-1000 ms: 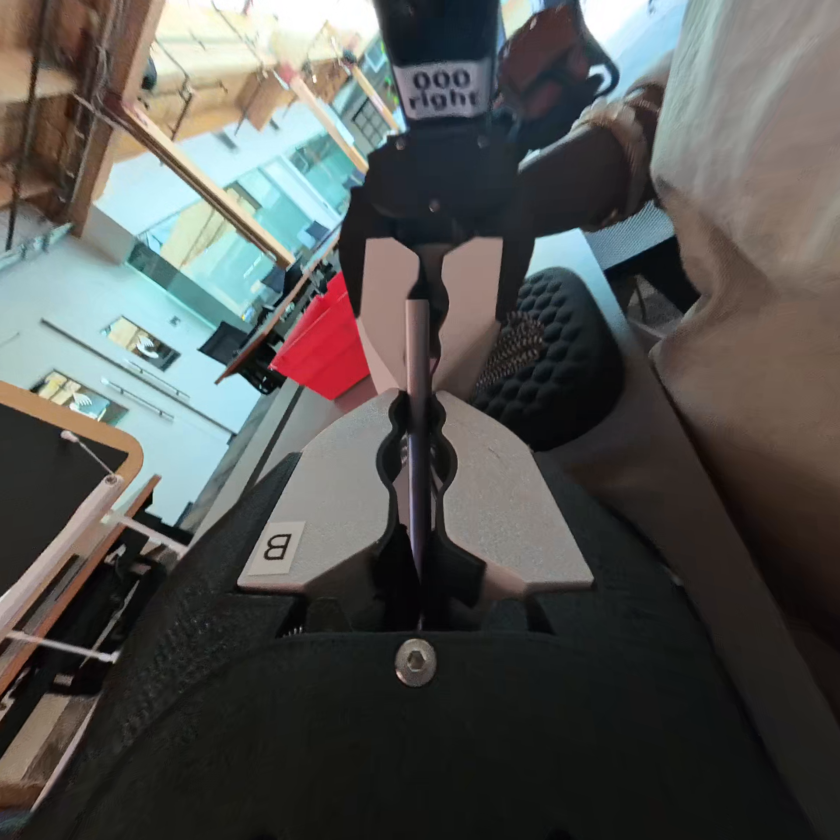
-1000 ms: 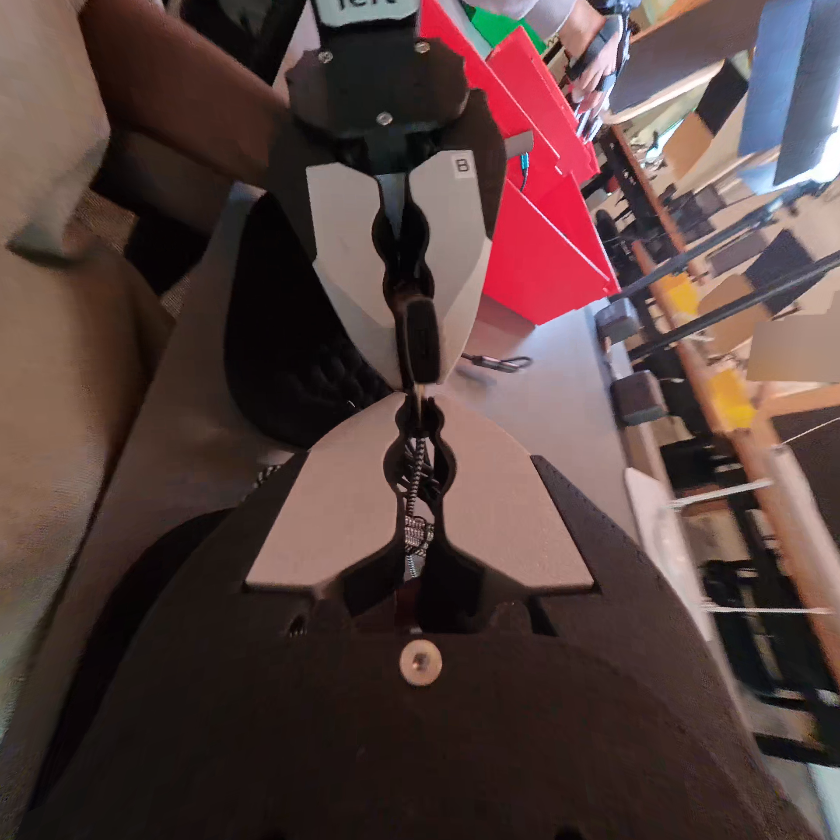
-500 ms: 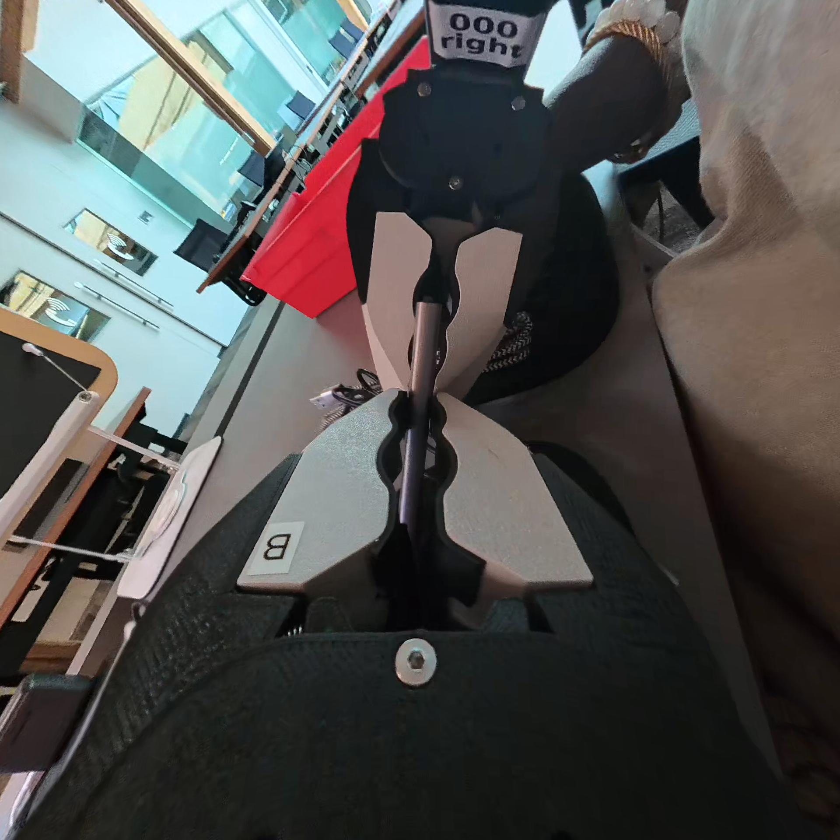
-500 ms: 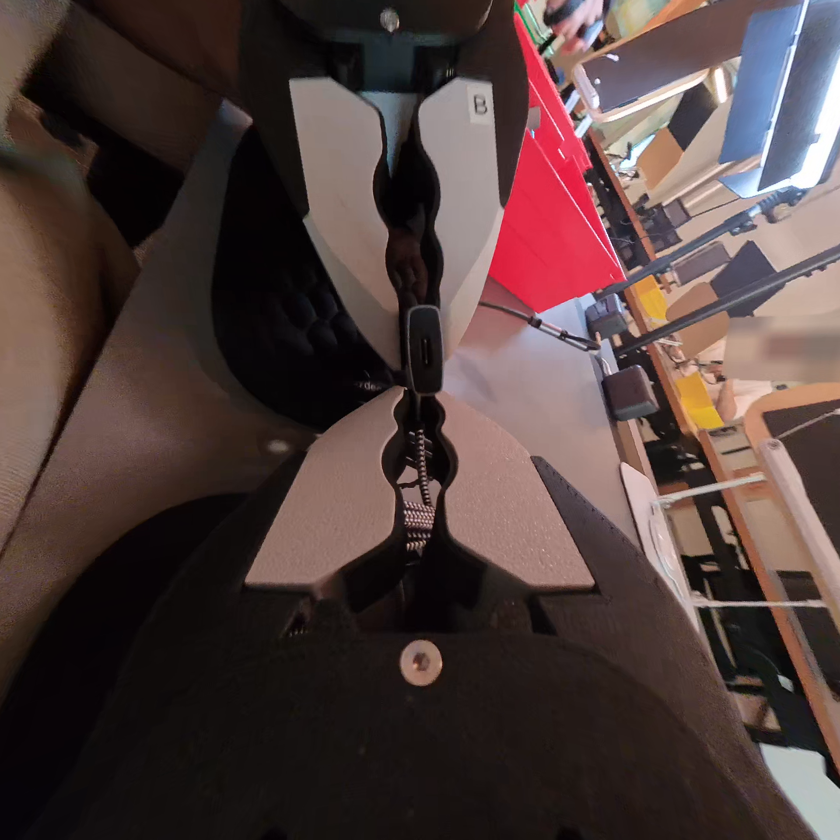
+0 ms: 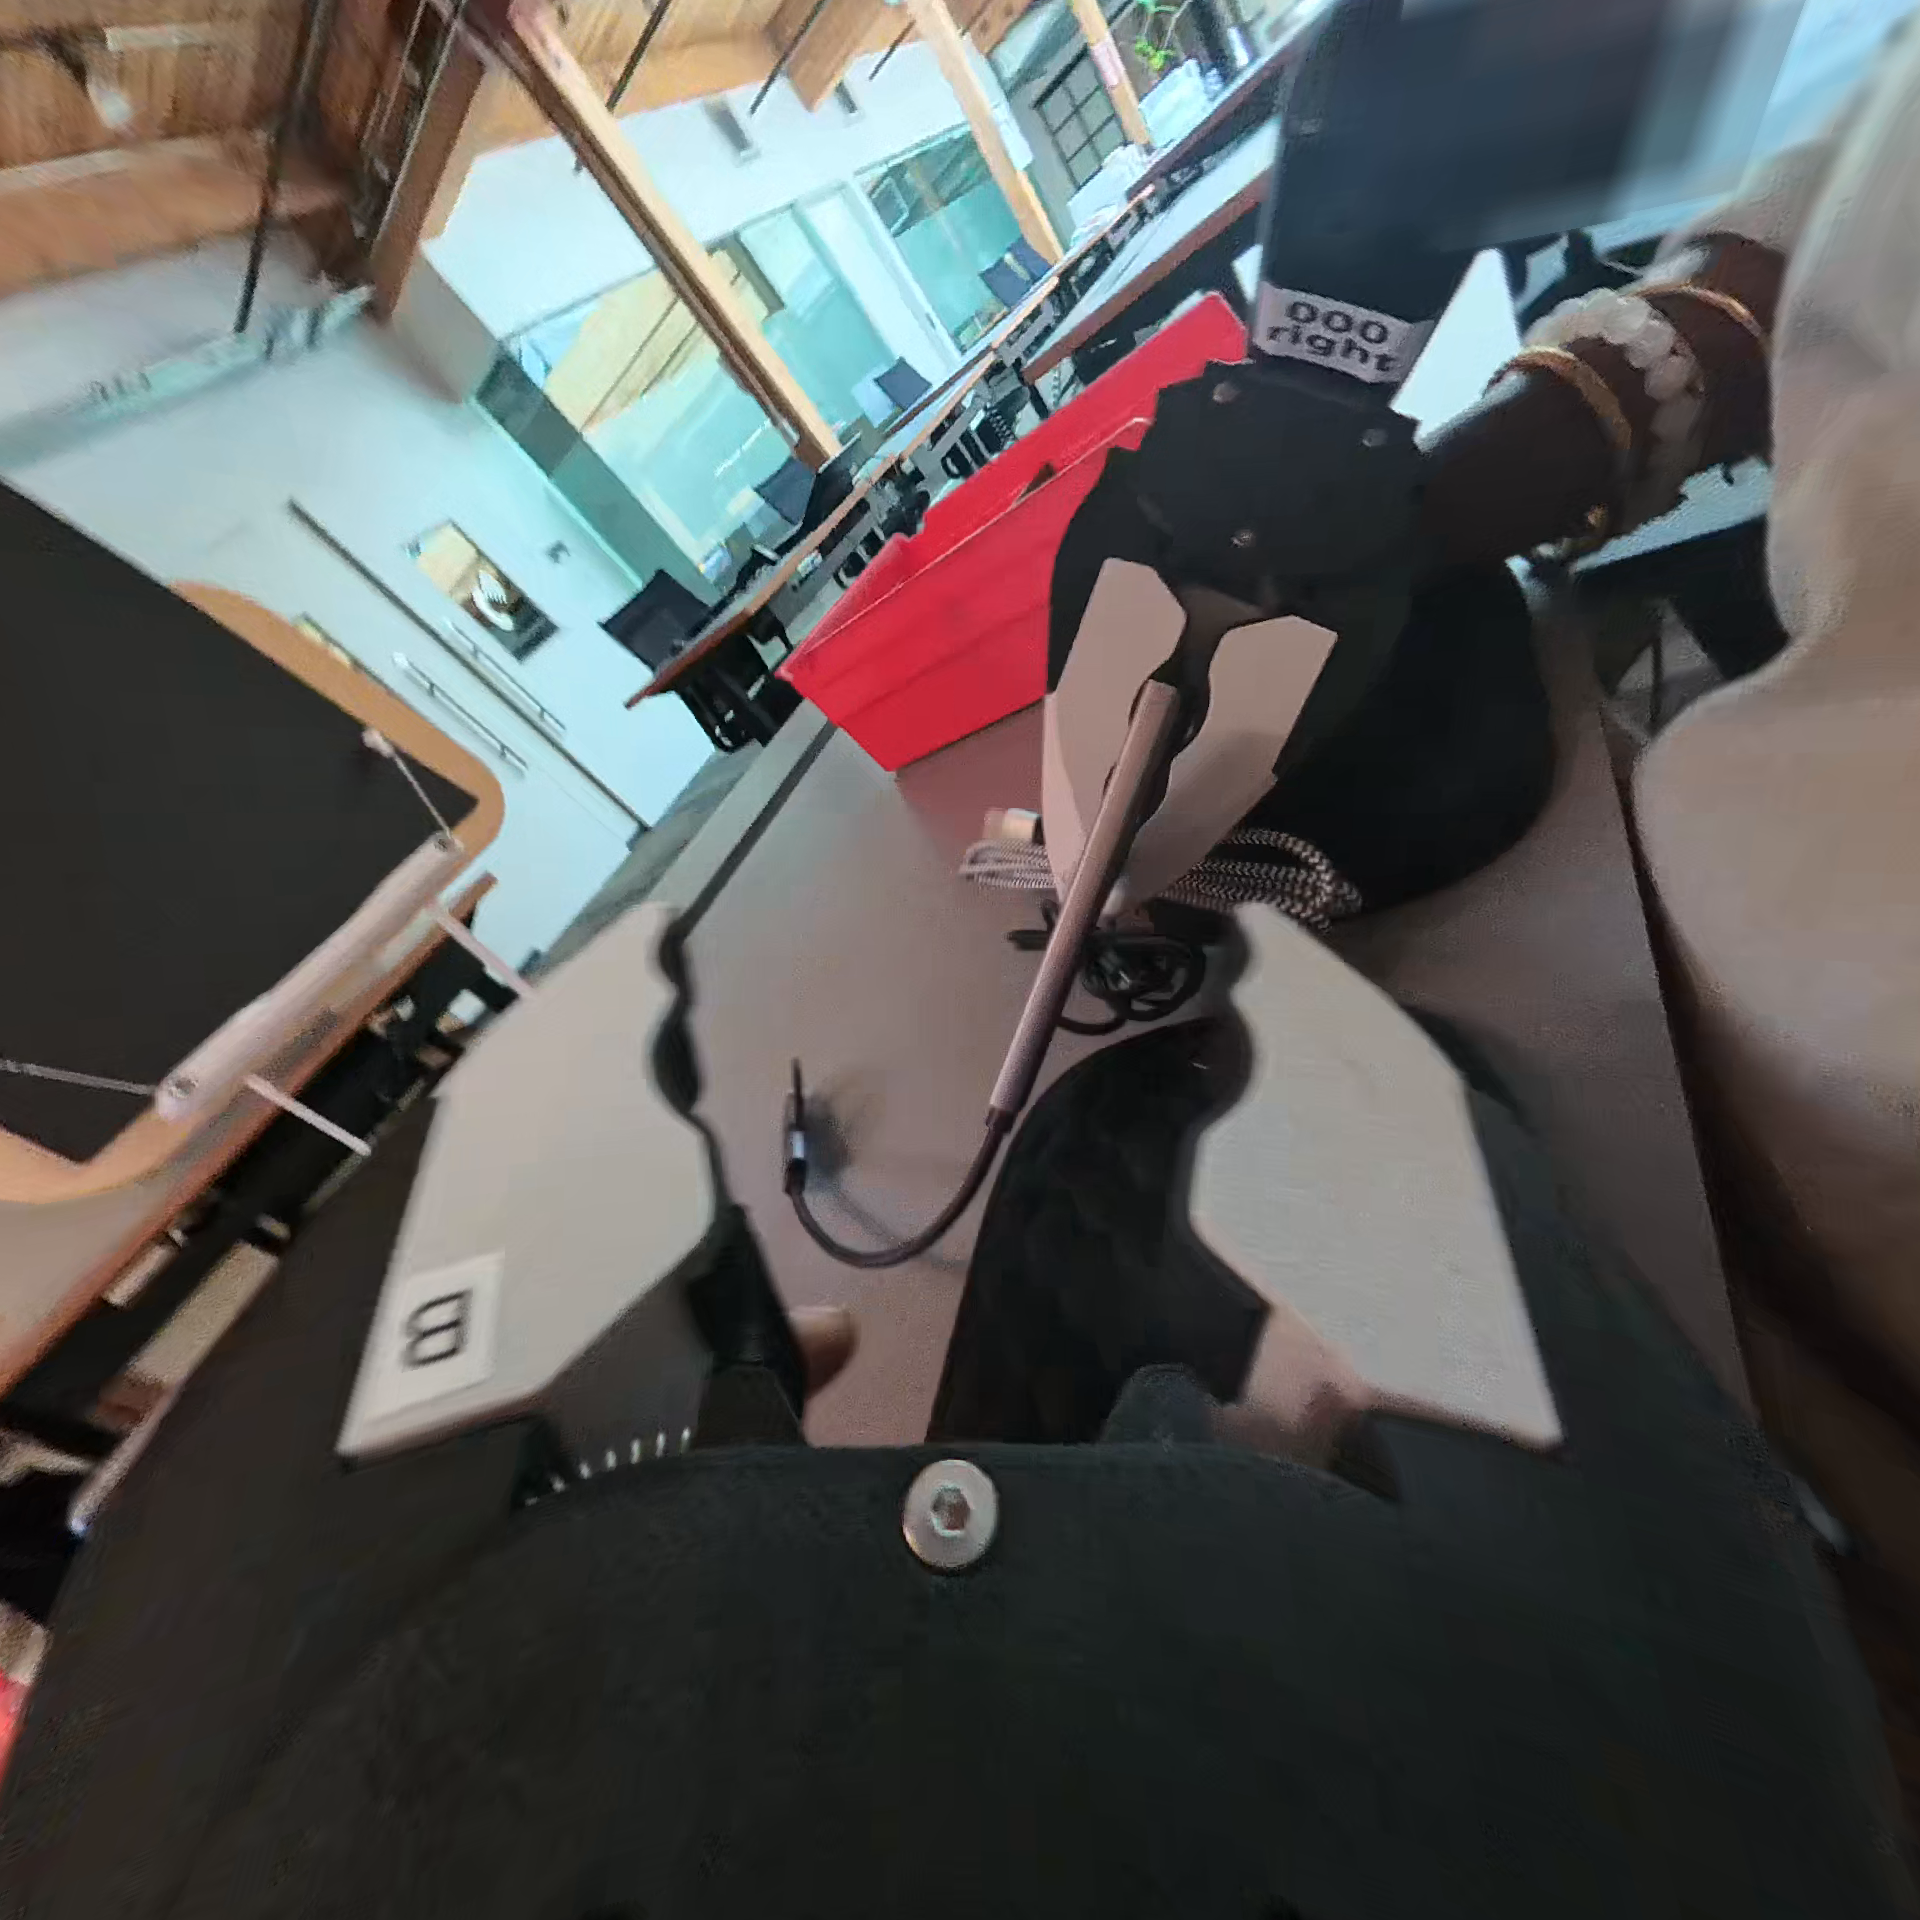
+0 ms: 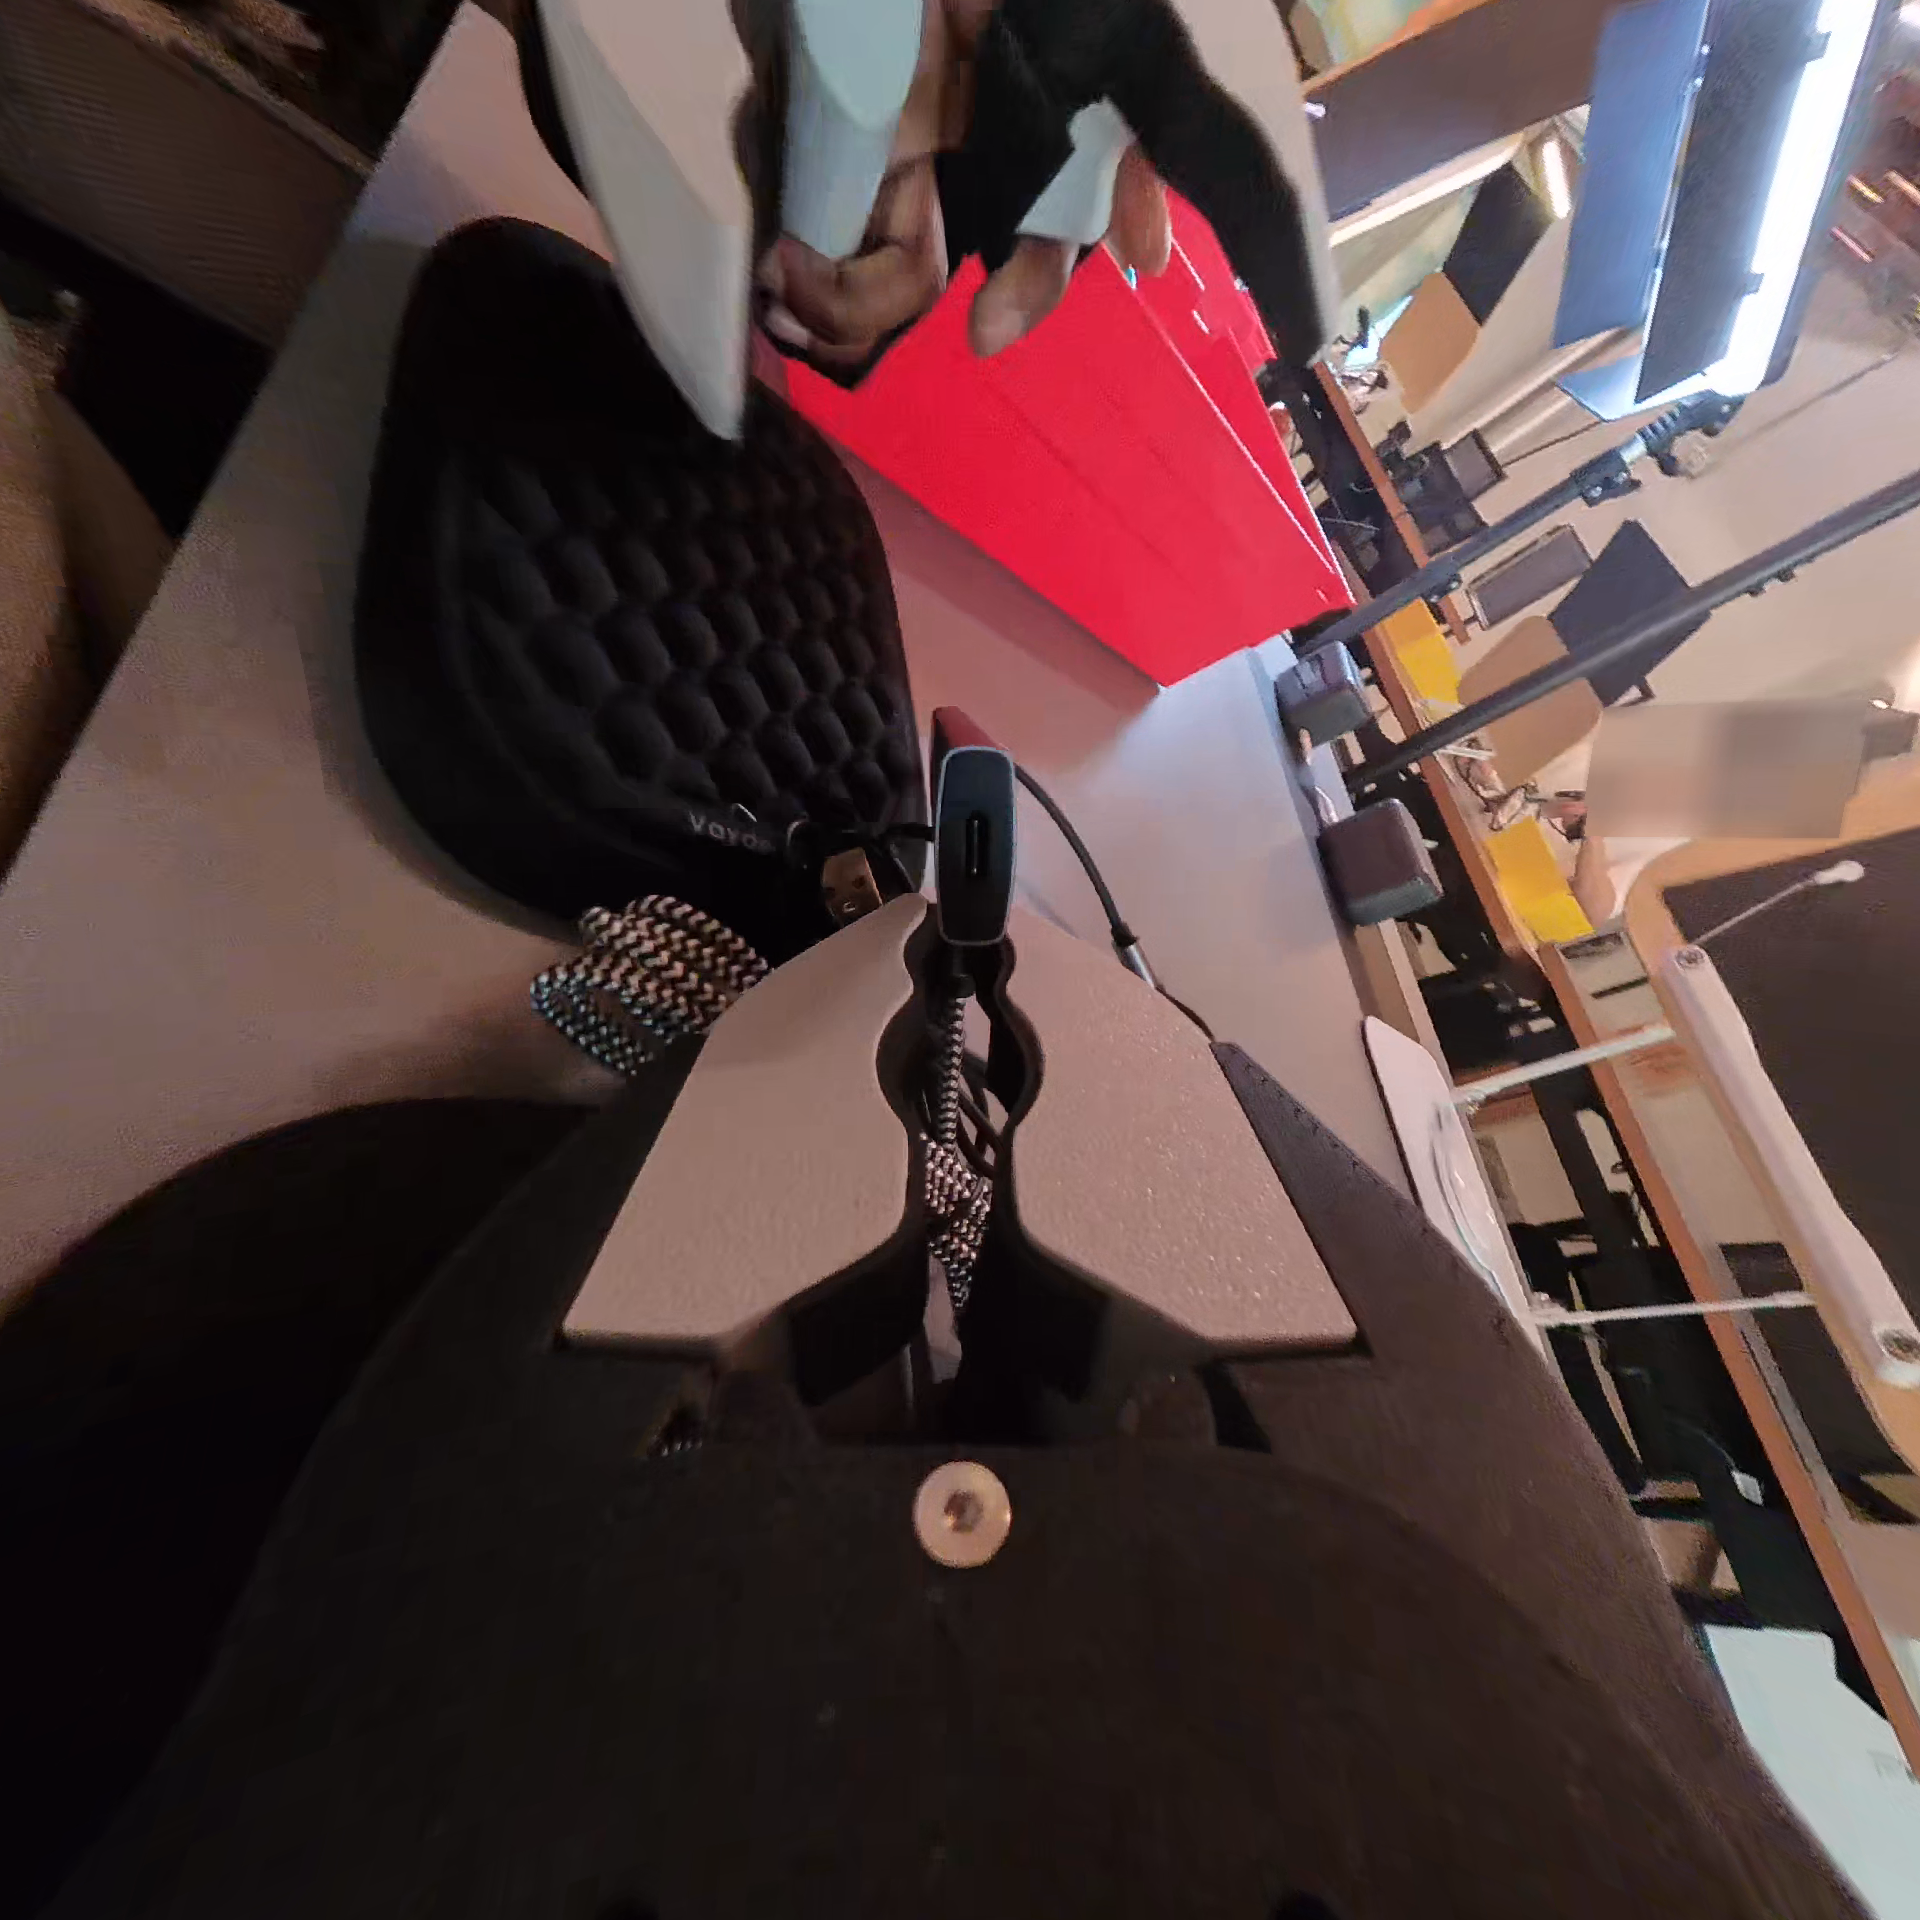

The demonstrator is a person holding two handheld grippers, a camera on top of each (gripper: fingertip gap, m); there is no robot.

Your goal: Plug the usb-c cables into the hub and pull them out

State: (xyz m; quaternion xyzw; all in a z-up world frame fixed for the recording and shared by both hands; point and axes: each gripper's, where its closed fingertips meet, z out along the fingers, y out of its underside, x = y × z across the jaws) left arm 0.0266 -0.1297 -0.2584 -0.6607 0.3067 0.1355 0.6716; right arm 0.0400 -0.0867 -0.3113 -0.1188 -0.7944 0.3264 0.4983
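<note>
Left wrist view: left gripper [image 5: 956, 1081] gaped wide, empty; hub [image 5: 1091, 883] slanted ahead beyond its fingertips, long axis toward the right gripper [image 5: 1174, 831] pinching it.

Right wrist view: right gripper [image 6: 961, 925] clamped on hub [image 6: 974, 857], port end protruding past fingertips, braided cable [image 6: 951, 1049] between fingers.

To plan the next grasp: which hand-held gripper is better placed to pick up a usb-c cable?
Left. The left hand-held gripper is open and empty; the right hand-held gripper is shut on the hub.

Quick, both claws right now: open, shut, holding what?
Left claw: open, holding nothing.
Right claw: shut on the hub, with the braided cable between its fingers.
</note>
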